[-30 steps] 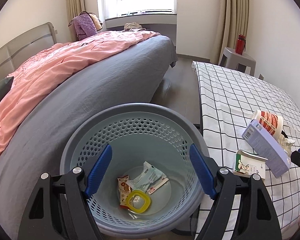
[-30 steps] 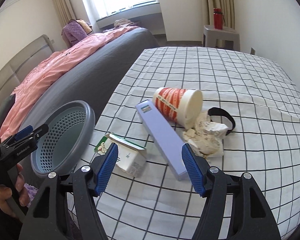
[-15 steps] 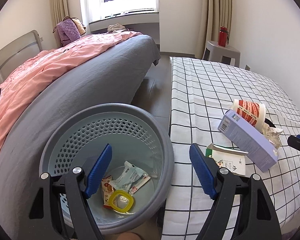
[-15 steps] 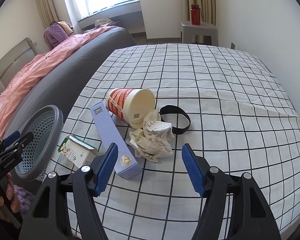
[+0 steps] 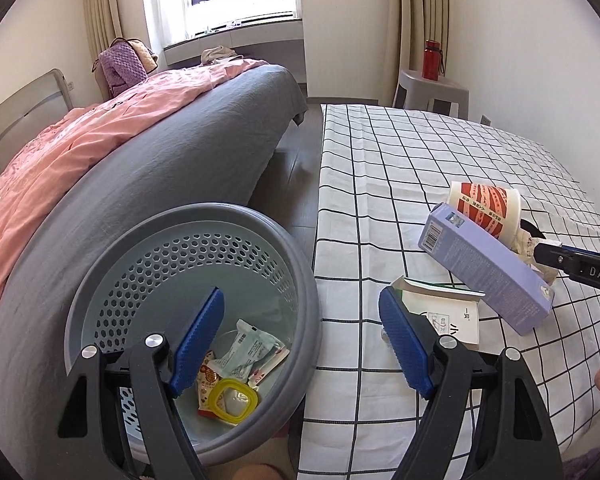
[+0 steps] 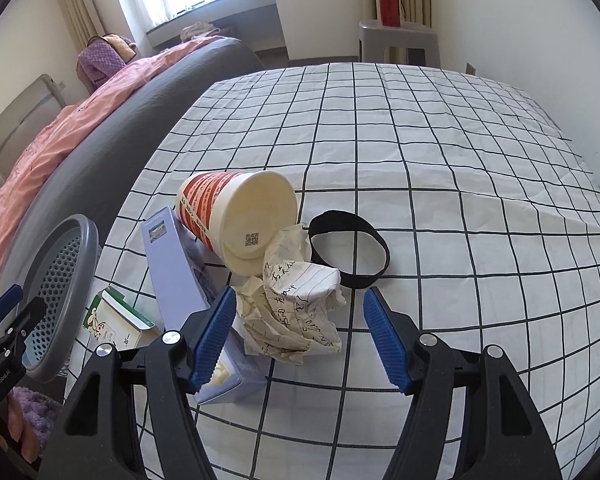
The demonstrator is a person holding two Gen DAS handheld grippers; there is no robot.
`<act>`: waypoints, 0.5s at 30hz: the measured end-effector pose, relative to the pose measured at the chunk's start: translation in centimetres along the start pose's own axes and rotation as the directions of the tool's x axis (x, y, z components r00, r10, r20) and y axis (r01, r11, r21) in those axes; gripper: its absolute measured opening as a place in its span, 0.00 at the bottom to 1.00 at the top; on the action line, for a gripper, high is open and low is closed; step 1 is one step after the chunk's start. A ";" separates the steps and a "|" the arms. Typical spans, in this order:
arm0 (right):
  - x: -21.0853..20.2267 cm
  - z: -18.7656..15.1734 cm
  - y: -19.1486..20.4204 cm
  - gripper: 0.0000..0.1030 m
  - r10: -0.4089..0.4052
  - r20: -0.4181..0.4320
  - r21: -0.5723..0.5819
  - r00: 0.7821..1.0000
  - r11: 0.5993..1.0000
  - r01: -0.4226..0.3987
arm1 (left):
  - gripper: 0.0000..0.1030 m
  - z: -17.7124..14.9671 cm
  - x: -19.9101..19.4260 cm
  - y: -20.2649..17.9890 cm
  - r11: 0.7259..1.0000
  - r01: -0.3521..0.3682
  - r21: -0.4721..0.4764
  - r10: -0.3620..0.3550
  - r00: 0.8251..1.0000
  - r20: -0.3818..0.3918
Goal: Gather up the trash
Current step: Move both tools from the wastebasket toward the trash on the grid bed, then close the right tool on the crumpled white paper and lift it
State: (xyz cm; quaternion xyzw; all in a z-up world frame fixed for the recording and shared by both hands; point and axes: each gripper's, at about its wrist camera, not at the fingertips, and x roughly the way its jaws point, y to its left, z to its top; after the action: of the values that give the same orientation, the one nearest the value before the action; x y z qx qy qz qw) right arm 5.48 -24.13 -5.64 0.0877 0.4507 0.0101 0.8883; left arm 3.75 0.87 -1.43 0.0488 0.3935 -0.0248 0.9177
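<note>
White black-grid checked cloth-covered surface (image 6: pixel 440 152) carries litter cluster near its left edge — red-and-white paper cup (image 6: pixel 236 216) on its side, long lilac cardboard box (image 6: pixel 180 280), crumpled lined handwritten paper (image 6: pixel 300 304), black elastic band loop (image 6: pixel 350 254), small green-and-white carton (image 6: pixel 116 322) nearest edge.

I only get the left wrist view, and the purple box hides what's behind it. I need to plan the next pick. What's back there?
Observer: A crumpled handwritten paper, lying against the tipped paper cup.
Operator: Anything else?
Observer: A black elastic band lies flat beside the paper.
Operator: Is the right gripper ready?
Observer: The right gripper is open and aimed at that paper.
</note>
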 end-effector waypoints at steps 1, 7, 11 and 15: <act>0.2 0.1 0.0 0.63 -0.001 -0.003 -0.001 1.000 1.000 0.001 | 0.74 0.0 0.1 0.0 1.000 0.002 -0.001 -0.002 1.000 -0.002; 1.0 0.3 0.6 0.63 -0.027 -0.002 -0.018 1.000 0.999 0.027 | 0.74 0.0 0.1 -0.3 1.000 0.015 0.005 -0.015 1.000 -0.004; 1.5 0.4 0.8 0.60 -0.030 -0.011 -0.028 0.999 0.999 0.030 | 0.74 0.0 -0.1 -0.3 1.000 0.022 0.006 -0.022 1.000 -0.001; 2.0 0.4 0.8 0.52 -0.031 -0.023 -0.029 0.999 0.999 0.030 | 0.74 -0.1 -0.1 -0.1 1.000 0.026 0.005 -0.026 1.000 -0.003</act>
State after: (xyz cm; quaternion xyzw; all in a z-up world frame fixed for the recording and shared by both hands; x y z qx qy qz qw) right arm 7.06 -23.21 -6.87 0.0679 0.4623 0.0039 0.8841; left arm 3.60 0.75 -1.37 0.0459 0.3952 -0.0377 0.9167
